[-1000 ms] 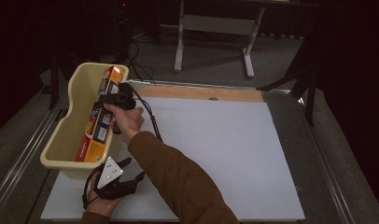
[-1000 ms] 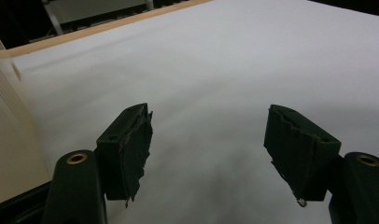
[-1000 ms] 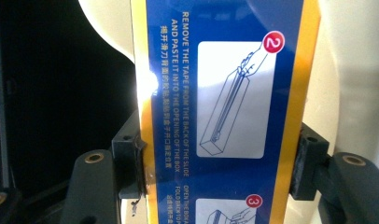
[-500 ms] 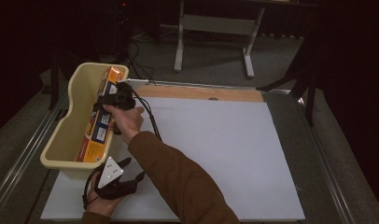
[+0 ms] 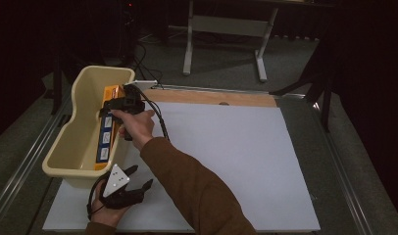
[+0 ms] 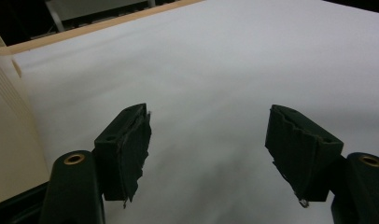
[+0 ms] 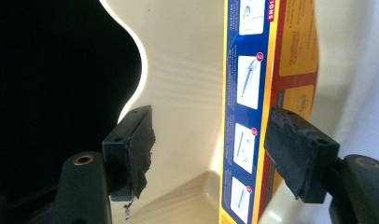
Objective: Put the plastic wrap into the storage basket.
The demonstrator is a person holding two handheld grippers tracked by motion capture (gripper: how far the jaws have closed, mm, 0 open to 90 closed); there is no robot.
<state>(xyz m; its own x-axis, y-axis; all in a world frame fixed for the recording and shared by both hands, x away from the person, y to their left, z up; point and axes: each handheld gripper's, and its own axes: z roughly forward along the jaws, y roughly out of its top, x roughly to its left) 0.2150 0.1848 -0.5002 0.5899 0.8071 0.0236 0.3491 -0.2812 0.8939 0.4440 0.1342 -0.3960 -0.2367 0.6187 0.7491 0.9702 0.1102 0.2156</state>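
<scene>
Surface: covered by a big white sheet, with a strip of wood showing along the far edge, upper middle of the high view.

Tub: cream plastic bin sitting at the left edge of the surface, left side of the high view. Its pale wall also shows up at the far left of the left gripper view.

Box: long, thin orange and blue carton with little instruction pictures, standing on edge inside the tub, up against its right wall. In the right gripper view it runs up the middle right of the frame.

Right tongs: hanging over the tub, jaws wide apart, with the box's blue face in the gap between them, closer to the right jaw. Not clamped on it, as far as I can see.

Left tongs: bottom left of the high view, just beside the tub's near end, low over the white sheet. Jaws spread apart, holding nothing.

Sleeve: brown, on the right arm, running diagonally from the bottom middle up to the tub.
</scene>
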